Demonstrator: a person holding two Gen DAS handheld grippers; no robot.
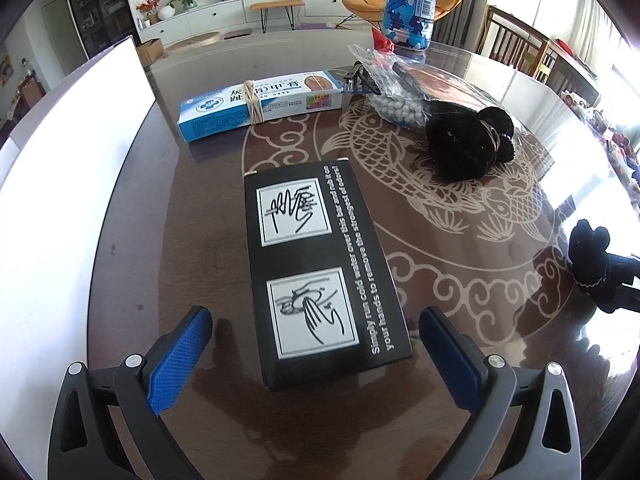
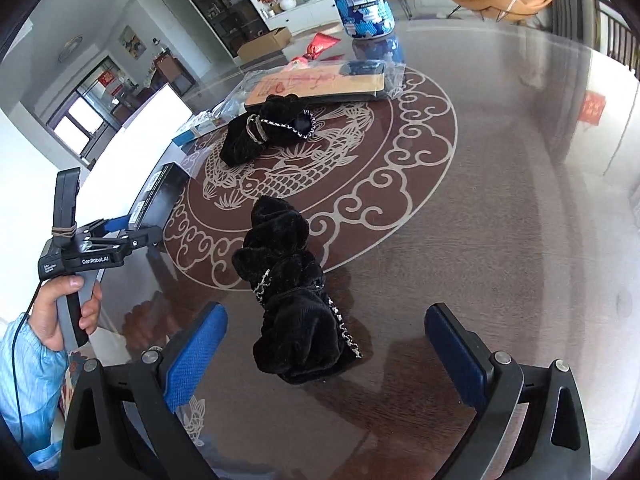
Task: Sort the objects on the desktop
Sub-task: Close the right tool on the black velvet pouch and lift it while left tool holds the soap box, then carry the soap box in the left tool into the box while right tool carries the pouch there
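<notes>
your left tongs (image 1: 314, 354) spread wide around the near end of the black box (image 1: 320, 268) lying flat on the table (image 1: 460, 280), not gripping it, your right tongs (image 2: 326, 350) also spread, black velvet scrunchie (image 2: 290, 300) between them, second scrunchie (image 2: 266, 128) farther back by the bagged stuff

black box (image 1: 324, 272) flat, black scrunchie (image 2: 292, 304) crumpled

Black box (image 1: 320, 272) with white hand drawings, blue-white carton (image 1: 260, 104), fuzzy black scrunchies (image 2: 292, 304), brown table (image 2: 480, 240) with cream fish and cloud swirls, blue camo can (image 1: 412, 4).
</notes>
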